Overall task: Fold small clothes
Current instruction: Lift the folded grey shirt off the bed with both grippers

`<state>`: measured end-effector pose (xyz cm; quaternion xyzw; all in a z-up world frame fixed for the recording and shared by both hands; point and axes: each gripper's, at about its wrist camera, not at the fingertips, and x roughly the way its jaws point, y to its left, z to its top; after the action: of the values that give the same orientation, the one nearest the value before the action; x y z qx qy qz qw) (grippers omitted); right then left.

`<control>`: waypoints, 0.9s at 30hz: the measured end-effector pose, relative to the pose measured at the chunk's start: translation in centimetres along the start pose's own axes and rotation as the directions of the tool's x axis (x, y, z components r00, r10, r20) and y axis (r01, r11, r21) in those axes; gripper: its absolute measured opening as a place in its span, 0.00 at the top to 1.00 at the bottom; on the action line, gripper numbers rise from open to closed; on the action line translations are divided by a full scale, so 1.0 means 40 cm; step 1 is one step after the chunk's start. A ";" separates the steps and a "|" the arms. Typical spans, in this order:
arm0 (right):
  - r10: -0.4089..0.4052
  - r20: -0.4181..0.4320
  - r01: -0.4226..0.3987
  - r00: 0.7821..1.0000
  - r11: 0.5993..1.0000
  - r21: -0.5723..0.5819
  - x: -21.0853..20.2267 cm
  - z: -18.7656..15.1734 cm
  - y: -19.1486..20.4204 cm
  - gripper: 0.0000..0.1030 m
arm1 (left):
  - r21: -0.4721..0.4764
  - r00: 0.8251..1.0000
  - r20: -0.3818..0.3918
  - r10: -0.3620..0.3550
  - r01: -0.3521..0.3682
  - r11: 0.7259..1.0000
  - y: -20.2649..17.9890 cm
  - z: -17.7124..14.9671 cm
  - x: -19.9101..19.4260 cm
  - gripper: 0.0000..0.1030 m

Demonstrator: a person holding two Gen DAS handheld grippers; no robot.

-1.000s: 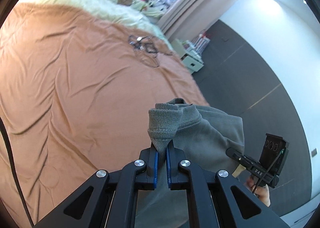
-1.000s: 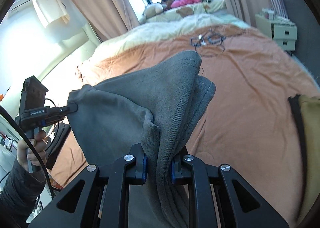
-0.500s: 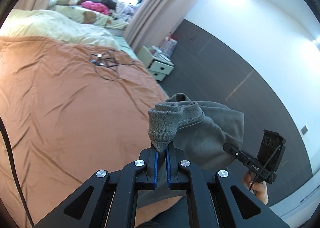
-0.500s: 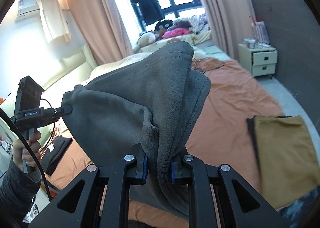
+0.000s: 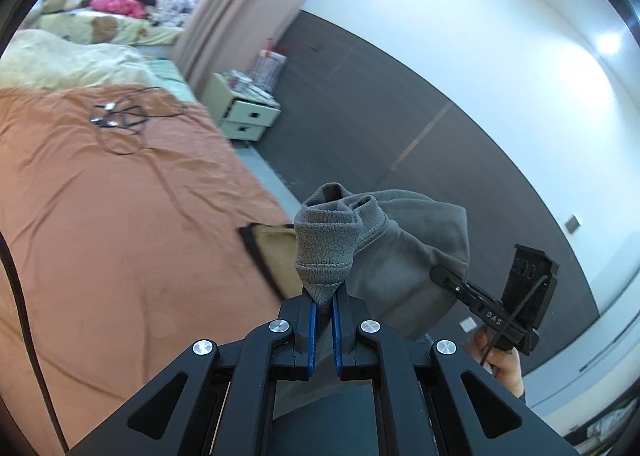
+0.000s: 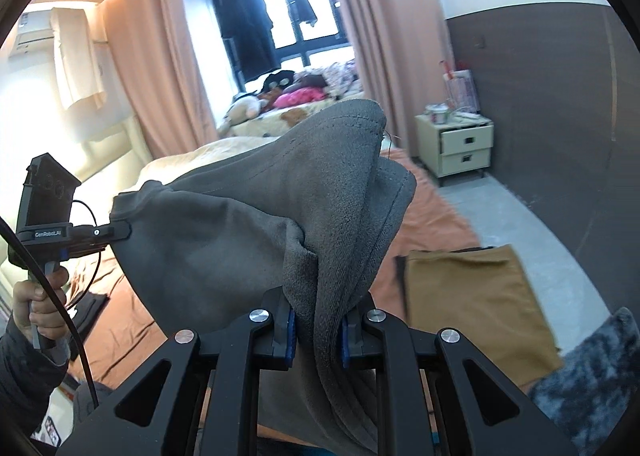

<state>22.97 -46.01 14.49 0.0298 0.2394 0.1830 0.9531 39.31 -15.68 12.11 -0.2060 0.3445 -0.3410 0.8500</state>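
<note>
A small grey garment hangs in the air between both grippers, above the orange bed. My left gripper is shut on a bunched ribbed edge of it. My right gripper is shut on a thick fold of the same grey garment. In the left wrist view the right gripper pinches the cloth's far edge, and in the right wrist view the left gripper pinches its left corner. The cloth sags between them.
A folded tan garment lies on the orange bedspread near its corner. Tangled cables lie farther up the bed. A cream nightstand stands by the dark wall. A dark fuzzy item is at lower right.
Both grippers rose and swung toward the bed's foot corner, carrying the grey garment. The tan folded garment and the nightstand came into view. Both grips held.
</note>
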 end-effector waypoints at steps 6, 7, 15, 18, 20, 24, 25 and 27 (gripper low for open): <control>-0.085 0.040 0.084 0.996 0.996 0.032 -0.080 -0.008 -0.022 0.88 | 0.050 0.996 -0.049 -0.079 0.082 0.995 -0.111 0.015 0.105 0.94; -0.102 0.050 0.100 0.994 0.994 0.038 -0.102 -0.010 -0.026 0.88 | 0.055 0.994 -0.059 -0.094 0.098 0.994 -0.130 0.018 0.125 0.94; -0.196 0.087 0.191 0.977 0.979 0.065 -0.149 -0.030 0.017 0.88 | 0.085 0.976 -0.125 -0.177 0.189 0.978 -0.239 0.022 0.255 0.94; -0.230 0.088 0.223 0.969 0.972 0.079 -0.153 -0.043 0.035 0.88 | 0.098 0.965 -0.161 -0.207 0.225 0.970 -0.274 0.015 0.305 0.94; -0.248 0.085 0.240 0.965 0.966 0.093 -0.154 -0.050 0.040 0.88 | 0.099 0.958 -0.182 -0.221 0.241 0.965 -0.286 0.013 0.345 0.94; -0.277 0.072 0.268 0.958 0.957 0.115 -0.137 -0.055 0.054 0.88 | 0.092 0.949 -0.211 -0.233 0.256 0.962 -0.289 0.010 0.405 0.94; -0.281 0.067 0.272 0.957 0.955 0.120 -0.126 -0.056 0.060 0.88 | 0.088 0.948 -0.215 -0.235 0.258 0.962 -0.285 0.012 0.415 0.94; -0.283 0.057 0.274 0.957 0.953 0.130 -0.103 -0.054 0.069 0.88 | 0.076 0.946 -0.224 -0.235 0.257 0.963 -0.272 0.023 0.448 0.94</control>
<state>17.69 -45.00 14.82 0.0602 0.2158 0.0305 0.9741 44.71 -35.96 11.13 -0.1653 0.3869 -0.4822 0.7685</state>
